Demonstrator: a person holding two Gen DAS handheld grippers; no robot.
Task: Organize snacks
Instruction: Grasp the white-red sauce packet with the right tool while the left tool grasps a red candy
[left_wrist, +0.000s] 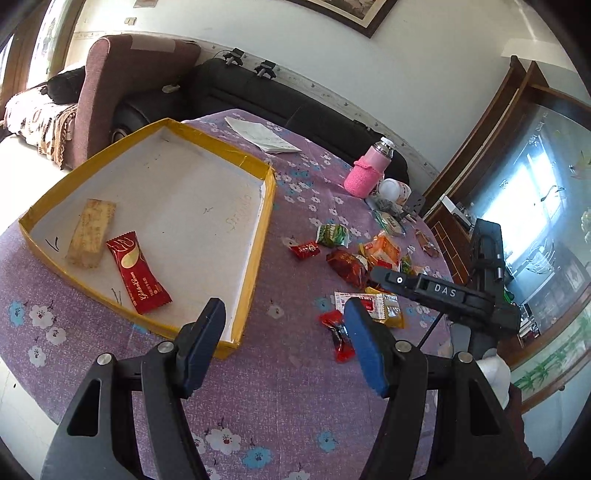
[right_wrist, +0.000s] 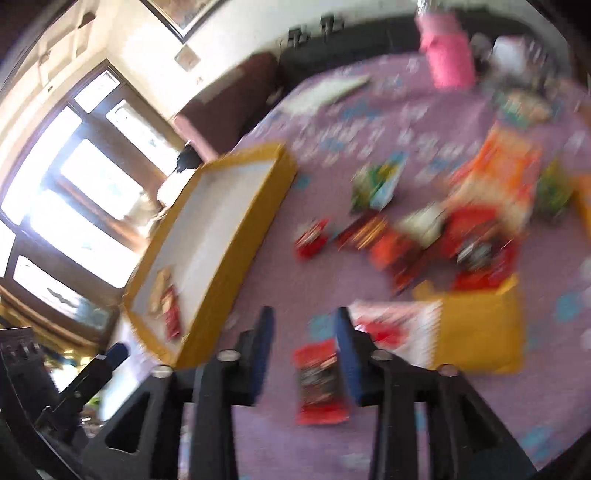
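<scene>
Yellow tray (left_wrist: 255, 243) holding two snacks, left tongs (left_wrist: 286, 347) apart and empty

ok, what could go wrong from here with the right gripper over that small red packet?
1. The right gripper is open with the small red packet lying flat on the cloth, hard against one finger; closing may pinch only its edge or push it aside.
2. The right wrist view is heavily blurred, so aim is uncertain.
3. The left gripper hangs beside the yellow tray; a swing could knock its wall.

Dark sofa (left_wrist: 258, 96), bright (perhaps barred) window (right_wrist: 74, 184)
</scene>
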